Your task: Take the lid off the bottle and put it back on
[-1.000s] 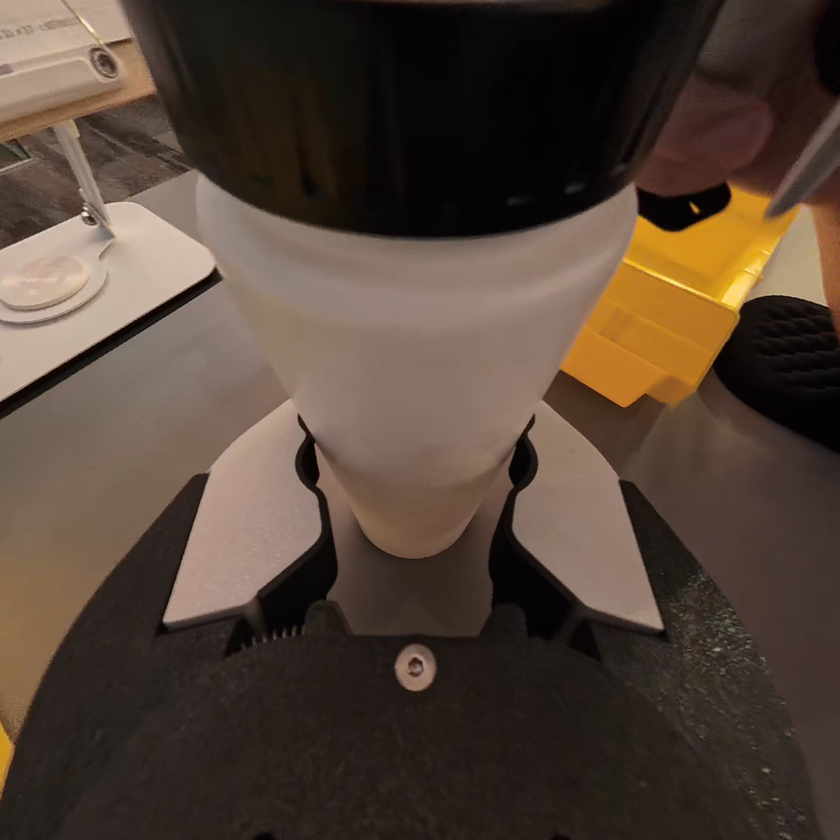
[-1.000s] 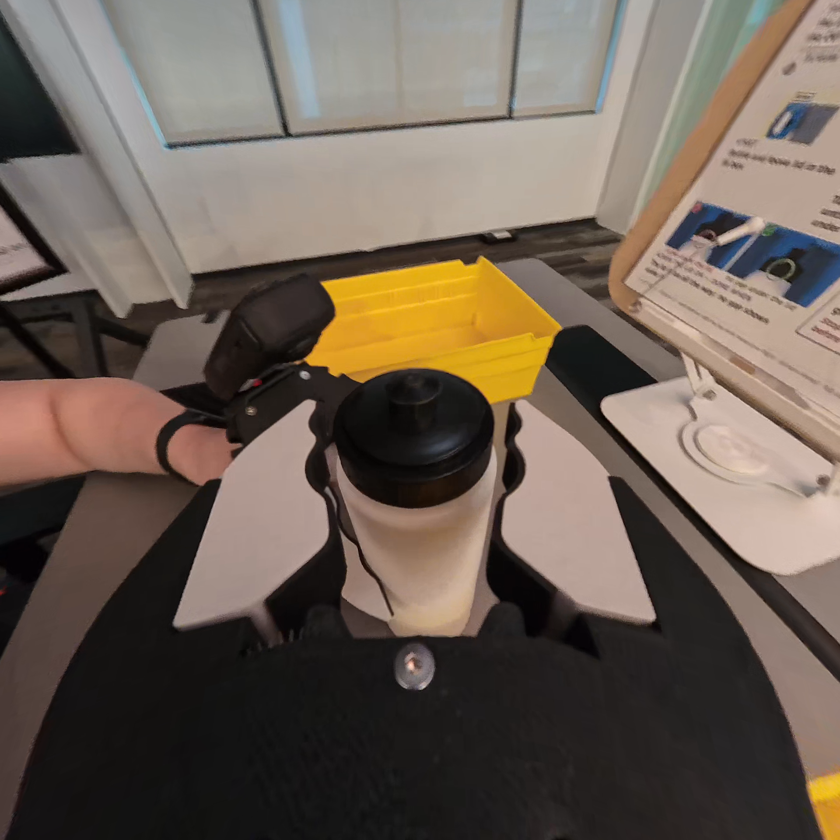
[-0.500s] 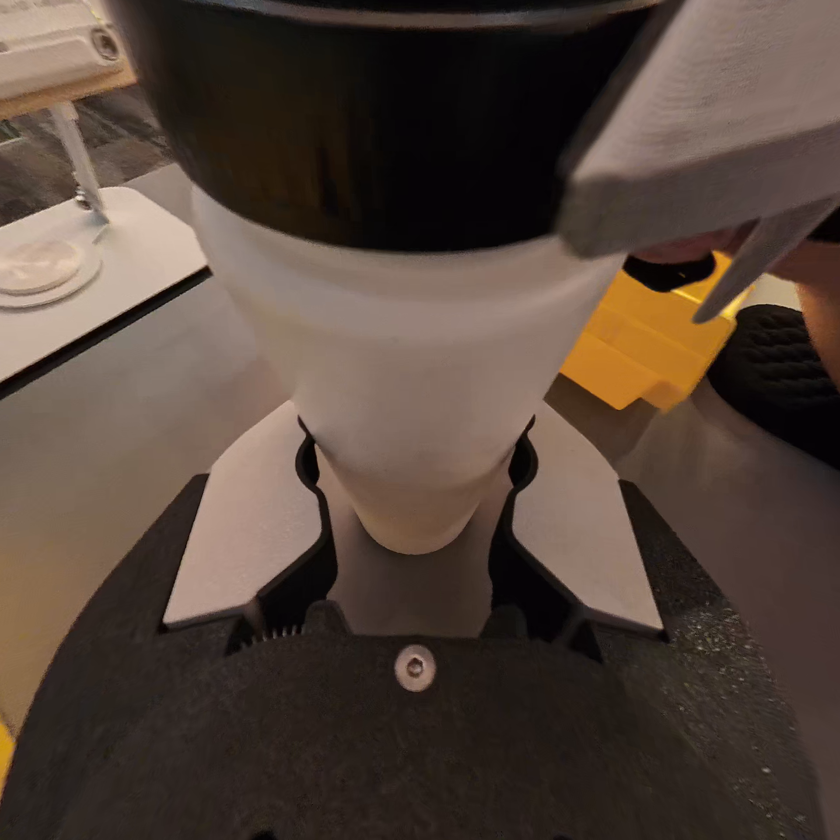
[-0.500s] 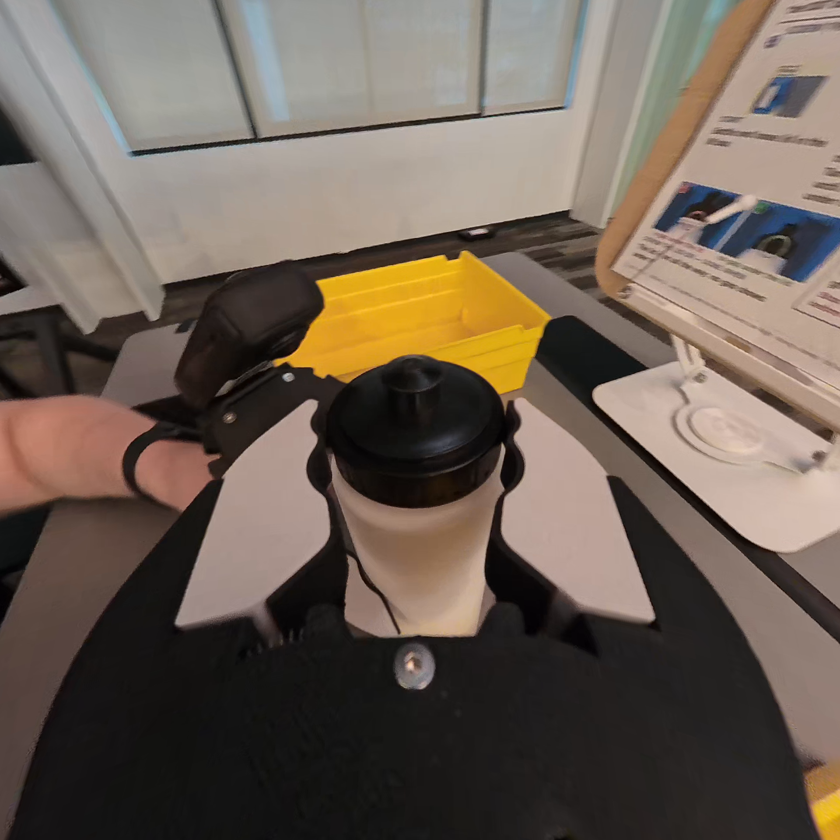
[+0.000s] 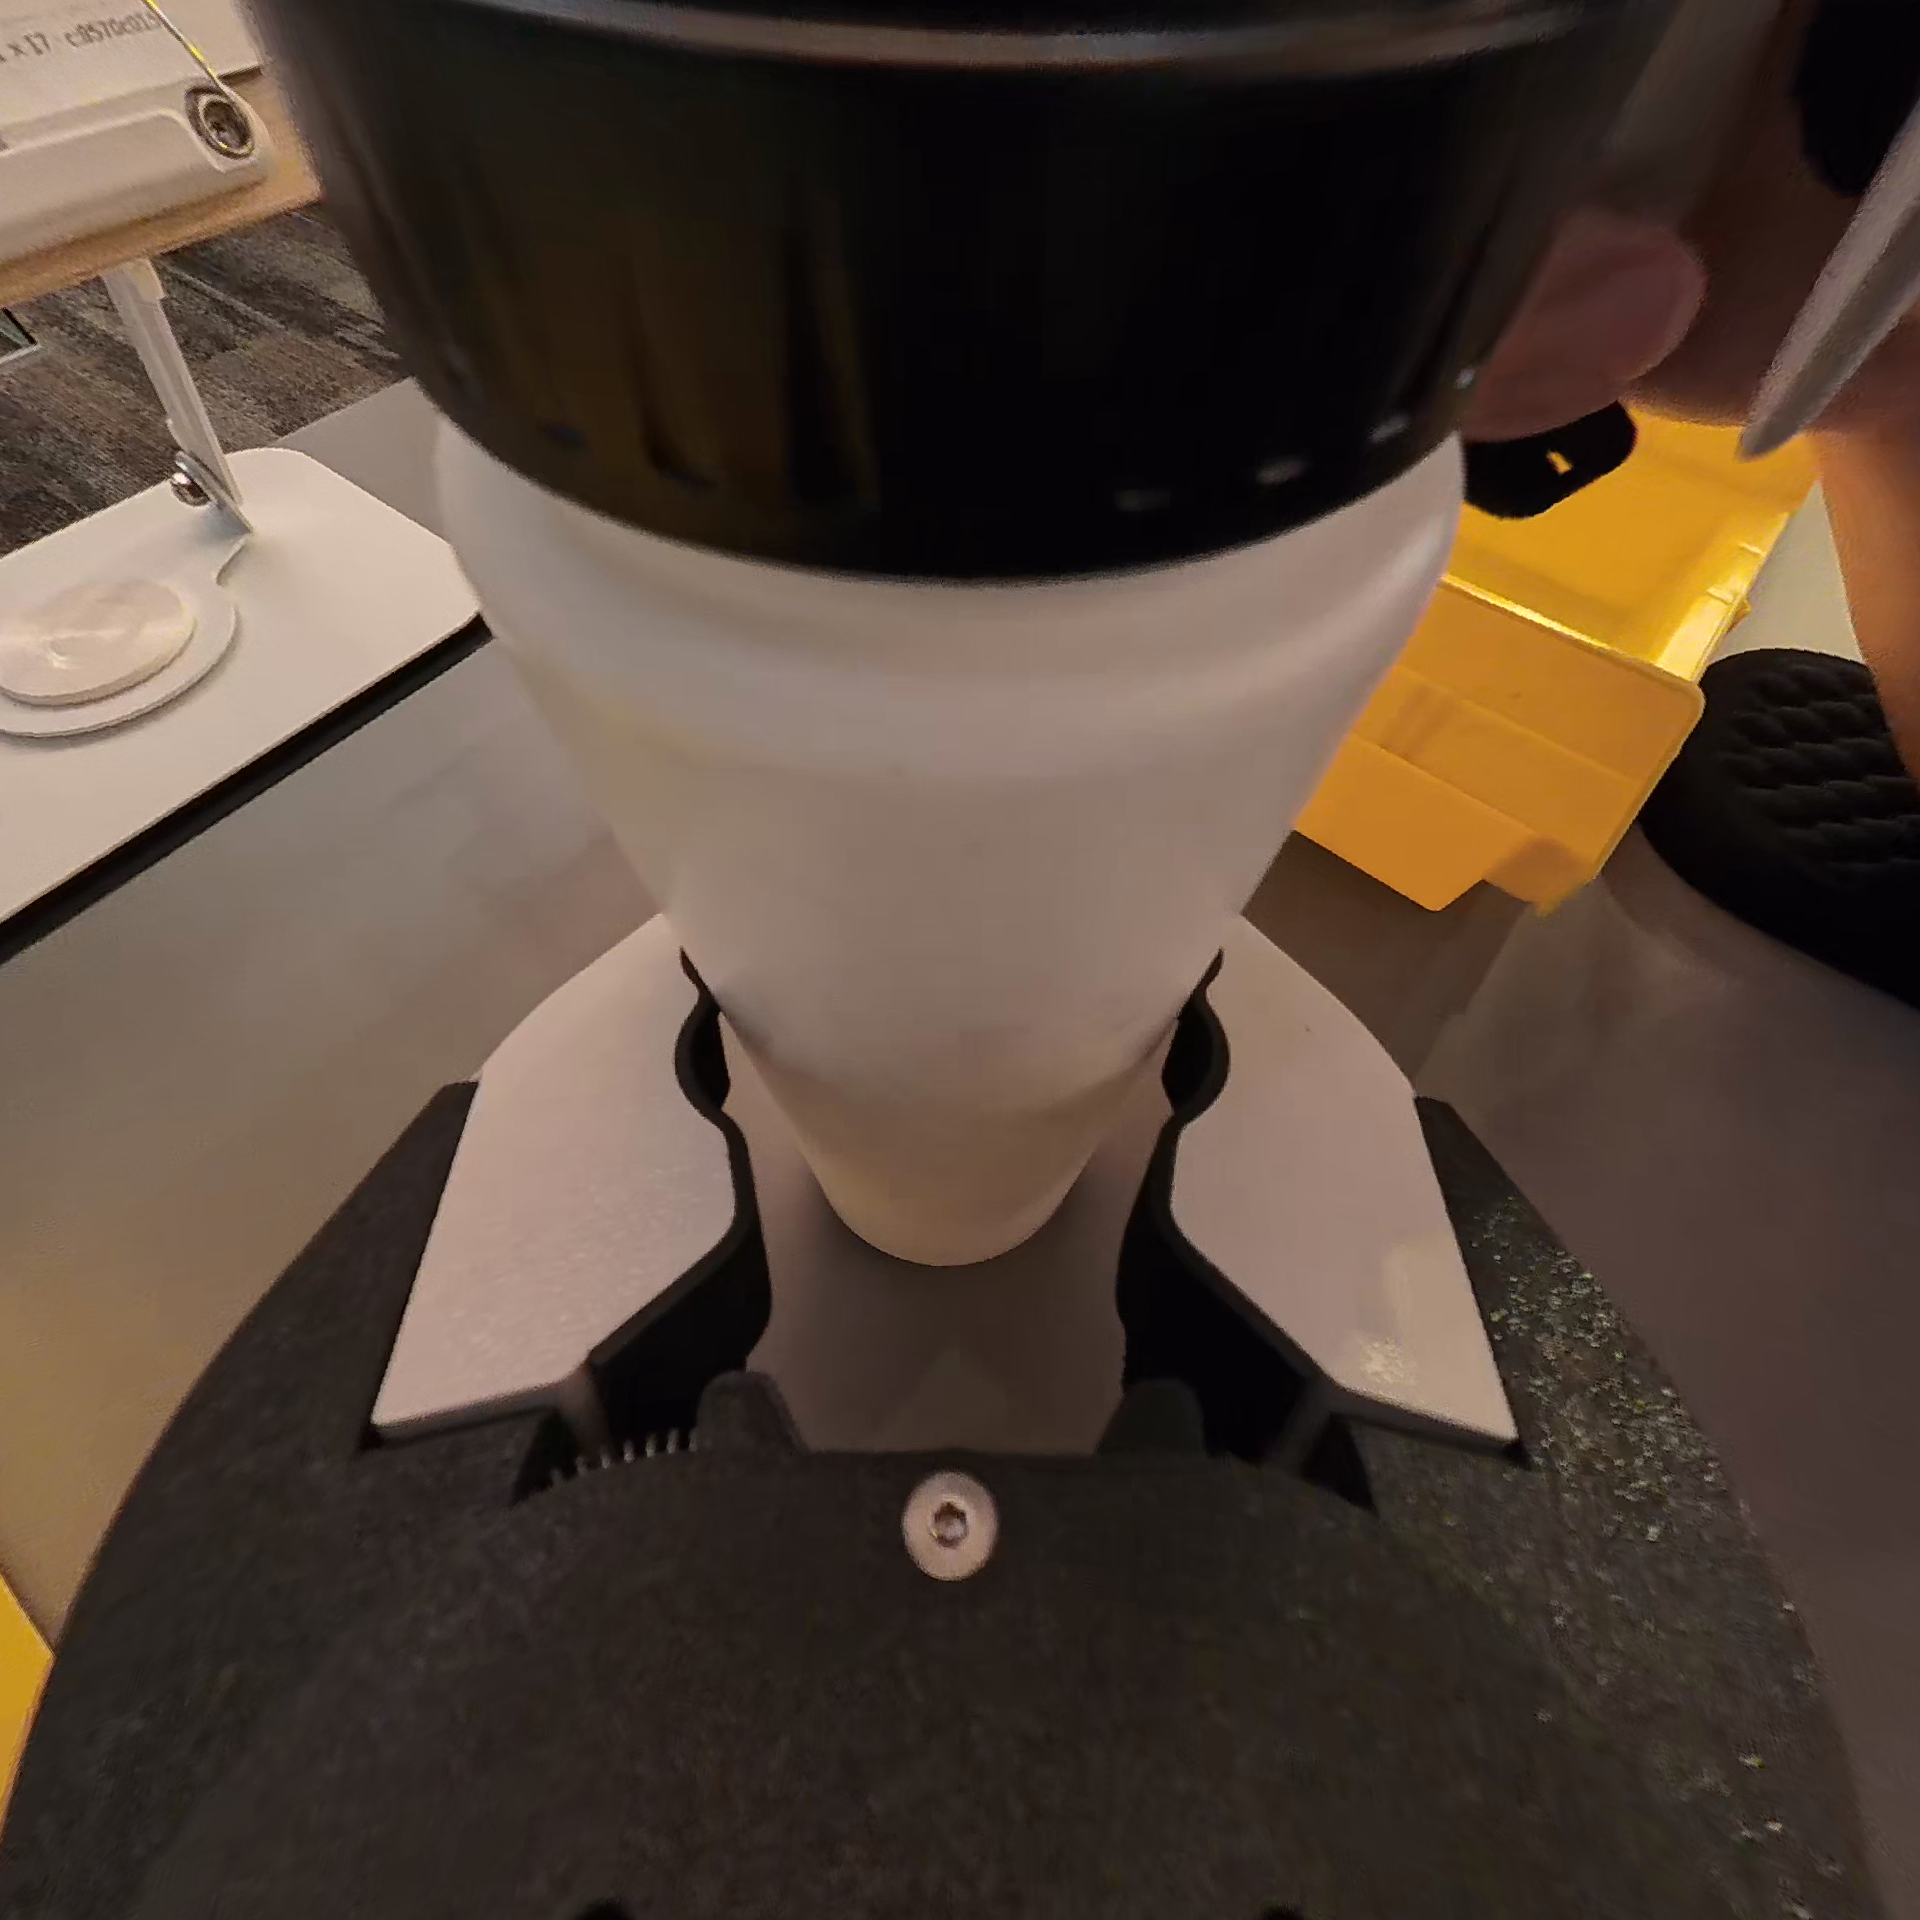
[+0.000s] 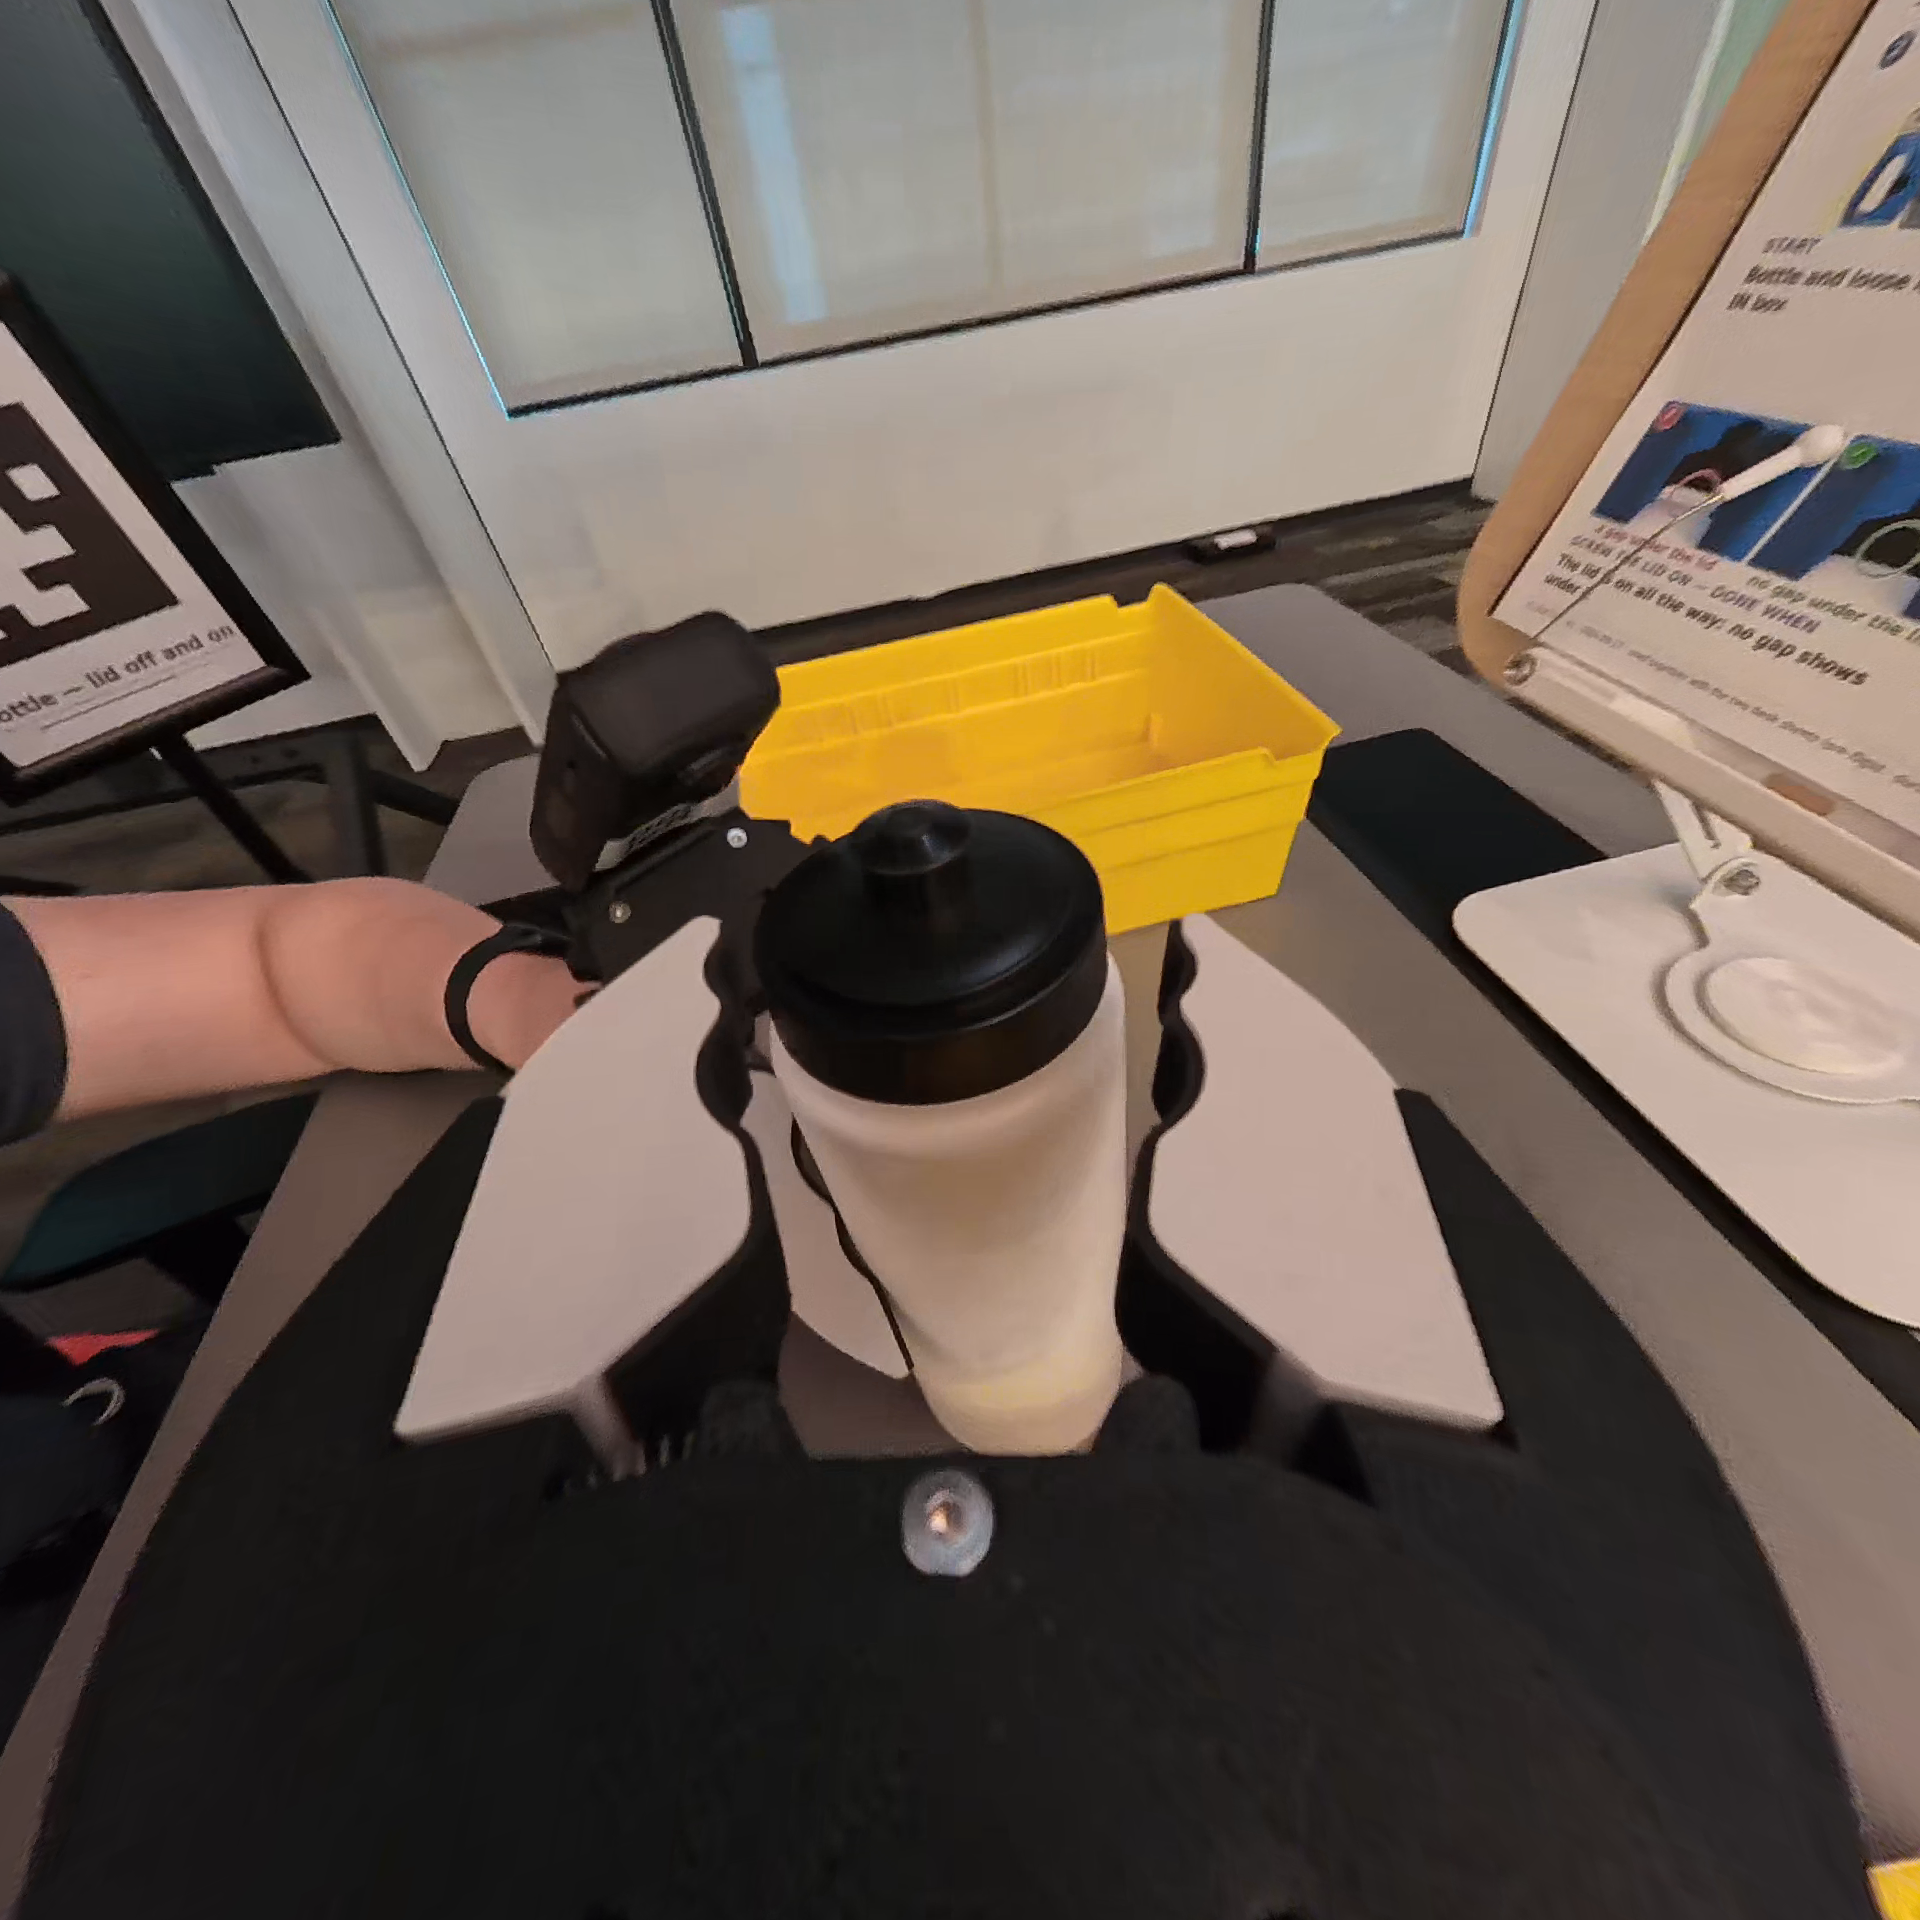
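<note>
Bottle, white with a black lid seated on its neck, stood upright on the grey surface at centre frame in both wrist views. Its long axis ran vertical, base down.

Left gripper was clenched on the lower body of the bottle, both jaws touching the white wall; in the left wrist view the lid filled the top of the frame.

Right gripper straddled the lid from the lower centre of its own view, jaws spread, a visible gap on the right side; contact on the left side could not be determined. Judged: lid lay directly between and just ahead of the right jaws, making the right gripper the one placed to close on and turn it, while the left steadied the body.

Yellow bin sat behind the bottle, upper centre. White stand base sat at right.
</note>
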{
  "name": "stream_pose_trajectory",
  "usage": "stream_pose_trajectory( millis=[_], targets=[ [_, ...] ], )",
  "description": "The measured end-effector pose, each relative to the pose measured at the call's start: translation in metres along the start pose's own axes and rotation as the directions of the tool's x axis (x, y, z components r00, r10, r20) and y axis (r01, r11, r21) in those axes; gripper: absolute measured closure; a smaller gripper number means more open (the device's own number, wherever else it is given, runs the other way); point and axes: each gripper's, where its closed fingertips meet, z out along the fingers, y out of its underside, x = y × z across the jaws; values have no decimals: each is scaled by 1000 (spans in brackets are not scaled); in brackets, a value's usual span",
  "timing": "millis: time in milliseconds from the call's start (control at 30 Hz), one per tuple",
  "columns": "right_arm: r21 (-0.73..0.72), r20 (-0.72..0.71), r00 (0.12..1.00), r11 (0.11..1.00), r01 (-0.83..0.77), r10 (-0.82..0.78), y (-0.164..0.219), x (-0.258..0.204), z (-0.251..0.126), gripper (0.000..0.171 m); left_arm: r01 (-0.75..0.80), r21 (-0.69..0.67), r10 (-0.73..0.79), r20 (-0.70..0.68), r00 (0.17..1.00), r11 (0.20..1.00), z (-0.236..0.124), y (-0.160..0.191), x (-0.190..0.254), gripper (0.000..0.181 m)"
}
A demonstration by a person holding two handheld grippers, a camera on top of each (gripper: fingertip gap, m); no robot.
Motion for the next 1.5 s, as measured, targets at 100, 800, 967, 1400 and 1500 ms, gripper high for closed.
stream_pose_trajectory(
  millis=[100,800,967,1400,1500],
  targets=[
    [-19,3,999,999,35,-34,5,-4,8,101,3,-5,-3,6,1000,1000,0,0,0,97],
    [44,-17,1000,999,19,-18,-2,-11,10,106,-8,-44,16,175,985,999,-6,4,-8,97],
    [3,24,997,997,76,-76,1,-17,8,102,-63,-52,71,176,982,997,-4,2,-2,97],
    [-78,95,975,974,211,-203,17,-31,13,90,-133,-55,141,184,973,990,-3,1,4,98],
    [-77,88,972,971,226,-219,17,-33,14,90,-132,-54,140,194,971,990,-3,1,4,98]
  ],
)
